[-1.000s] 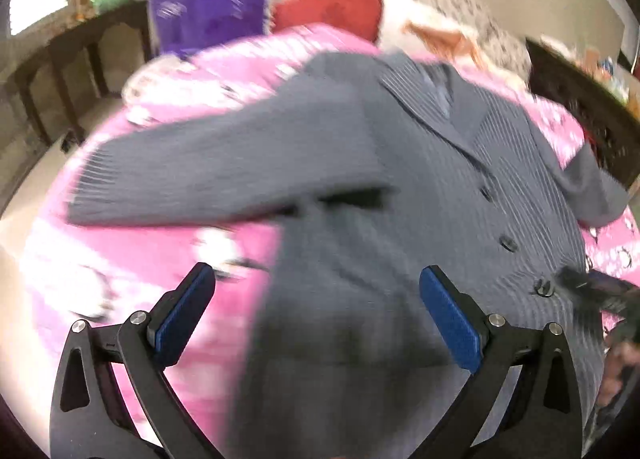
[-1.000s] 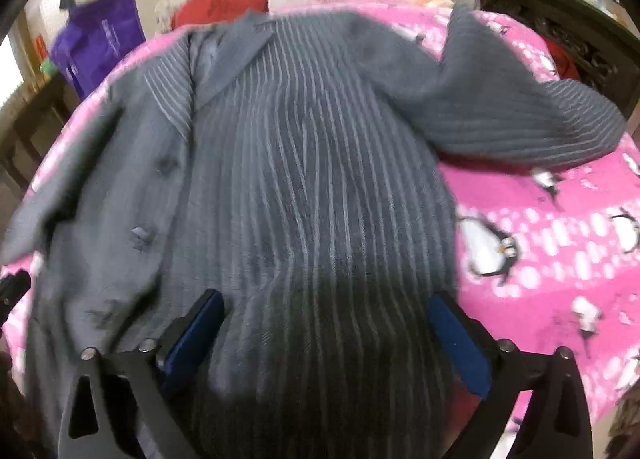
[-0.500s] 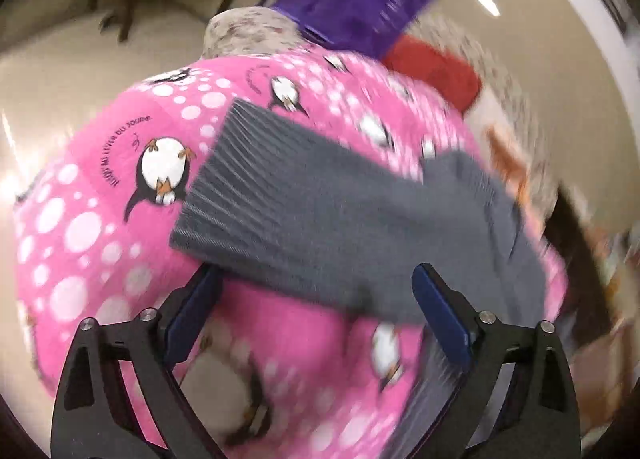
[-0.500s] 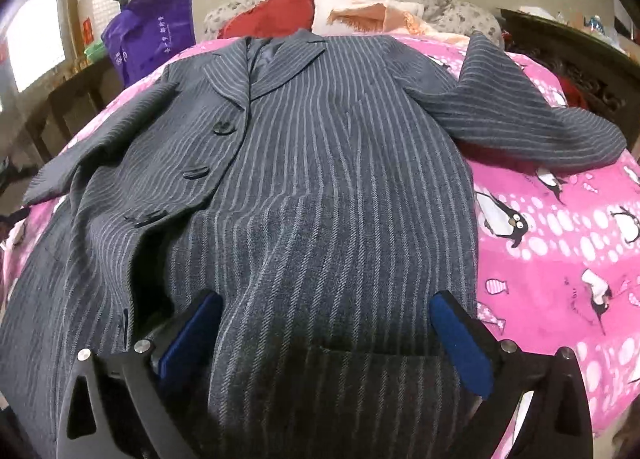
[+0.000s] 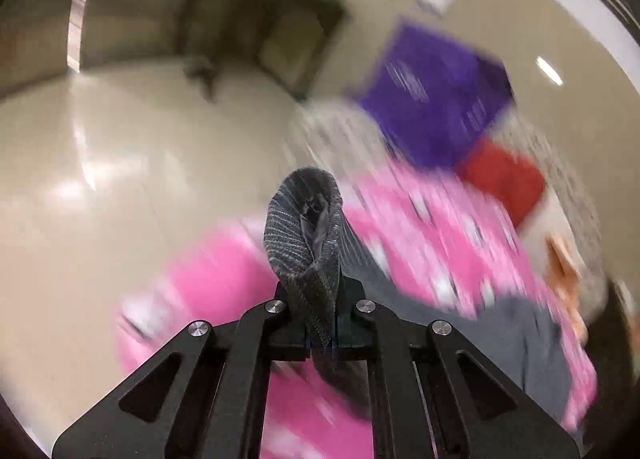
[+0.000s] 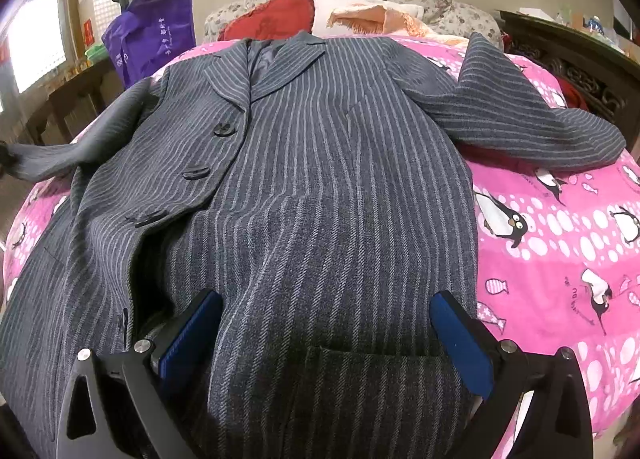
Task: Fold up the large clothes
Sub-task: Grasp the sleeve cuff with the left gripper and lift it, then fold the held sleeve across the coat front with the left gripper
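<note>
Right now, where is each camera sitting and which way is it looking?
Left wrist: on the left gripper, shut on the coat's sleeve cuff, facing floor and bed edge.
Right wrist: on the open right gripper, above the striped coat, facing the pillows.
Both show the purple bag, red cushion and pink penguin bedspread.

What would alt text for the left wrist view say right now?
The left gripper has just closed its jaws, shut on the cuff of the grey pinstriped coat sleeve, which bunches up above them. Behind, blurred by motion, lie the pink bedspread, a purple bag, a red cushion and pale floor.
</note>
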Action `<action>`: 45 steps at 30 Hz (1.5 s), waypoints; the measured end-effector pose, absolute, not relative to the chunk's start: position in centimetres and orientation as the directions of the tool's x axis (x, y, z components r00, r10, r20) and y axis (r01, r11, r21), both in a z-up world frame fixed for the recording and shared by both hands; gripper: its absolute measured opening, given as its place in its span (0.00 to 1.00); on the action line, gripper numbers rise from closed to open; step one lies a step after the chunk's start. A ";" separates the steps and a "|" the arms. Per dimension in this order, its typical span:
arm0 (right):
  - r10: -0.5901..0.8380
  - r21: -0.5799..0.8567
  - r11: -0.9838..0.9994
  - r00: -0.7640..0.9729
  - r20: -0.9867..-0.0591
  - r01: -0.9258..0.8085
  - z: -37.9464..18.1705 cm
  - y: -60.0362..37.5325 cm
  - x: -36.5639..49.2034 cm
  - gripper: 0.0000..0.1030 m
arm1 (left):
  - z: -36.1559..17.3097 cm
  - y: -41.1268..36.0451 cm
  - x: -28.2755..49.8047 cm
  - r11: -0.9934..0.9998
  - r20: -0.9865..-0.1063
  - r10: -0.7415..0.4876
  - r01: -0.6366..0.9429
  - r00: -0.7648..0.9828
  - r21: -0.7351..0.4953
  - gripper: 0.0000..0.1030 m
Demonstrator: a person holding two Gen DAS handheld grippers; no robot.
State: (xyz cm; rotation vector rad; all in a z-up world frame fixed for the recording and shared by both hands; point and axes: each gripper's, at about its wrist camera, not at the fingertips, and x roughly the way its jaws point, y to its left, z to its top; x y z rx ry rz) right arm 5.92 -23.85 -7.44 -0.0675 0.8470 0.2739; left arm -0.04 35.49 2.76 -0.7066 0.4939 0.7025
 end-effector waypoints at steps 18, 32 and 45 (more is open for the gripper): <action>-0.137 -0.122 0.990 0.712 -0.689 0.071 -2.4 -34.8 -0.4 0.99 | 7.8 -0.7 20.7 0.955 -0.533 -0.218 0.067 0.818 -0.289 0.04; -0.240 -0.119 0.966 0.631 -0.738 0.228 -4.0 -42.6 -3.9 0.99 | -5.1 -16.2 24.6 0.894 -0.724 -0.444 0.211 0.529 -0.394 0.16; -0.040 -0.046 0.999 0.830 -0.557 0.017 3.0 -37.2 3.6 0.90 | 1.4 3.0 22.1 0.968 -0.647 -0.142 -0.031 0.749 -0.248 0.50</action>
